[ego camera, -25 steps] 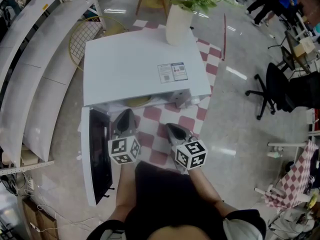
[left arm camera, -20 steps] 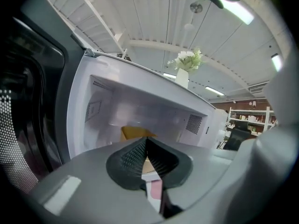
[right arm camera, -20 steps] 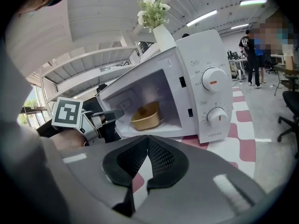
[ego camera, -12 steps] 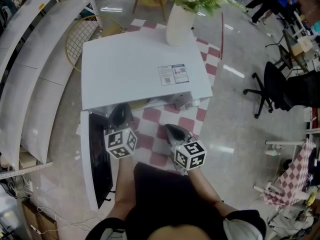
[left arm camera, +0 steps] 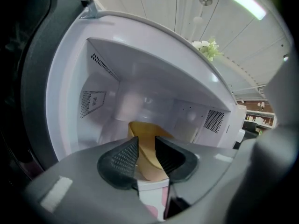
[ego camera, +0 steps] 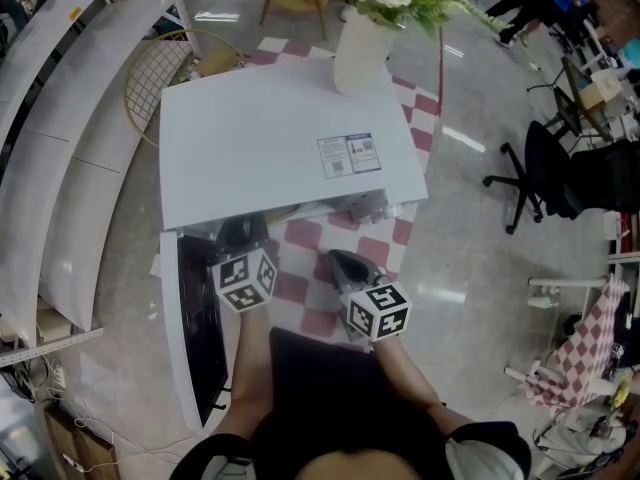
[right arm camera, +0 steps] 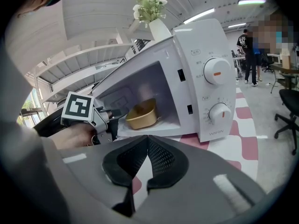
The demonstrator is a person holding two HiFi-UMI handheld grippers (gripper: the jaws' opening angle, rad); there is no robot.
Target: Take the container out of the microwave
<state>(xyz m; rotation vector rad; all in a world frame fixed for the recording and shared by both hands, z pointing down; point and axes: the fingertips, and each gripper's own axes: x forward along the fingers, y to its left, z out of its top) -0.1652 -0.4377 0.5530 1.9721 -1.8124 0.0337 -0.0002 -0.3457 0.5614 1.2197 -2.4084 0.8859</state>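
The tan container (left arm camera: 142, 129) sits inside the open white microwave (ego camera: 270, 138), also seen as a bowl (right arm camera: 140, 115) on the cavity floor. My left gripper (left arm camera: 146, 143) is at the cavity's mouth. Its jaws have just been opening and now stand apart. The container shows through the gap just ahead of the tips, and no pad presses on it. In the head view the left gripper (ego camera: 243, 236) reaches under the microwave's front edge. My right gripper (right arm camera: 148, 141) hangs back over the checked cloth, shut on nothing, and appears in the head view as the right gripper (ego camera: 345, 265).
The microwave door (ego camera: 195, 328) stands swung open on the left beside my left arm. A white vase with flowers (ego camera: 360, 38) stands behind the microwave. The control knobs (right arm camera: 216, 73) are on the microwave's right side. An office chair (ego camera: 540, 178) stands off to the right.
My left gripper has moved forward, up the picture, from beside the door into the microwave's mouth. The right gripper has stayed where it was.
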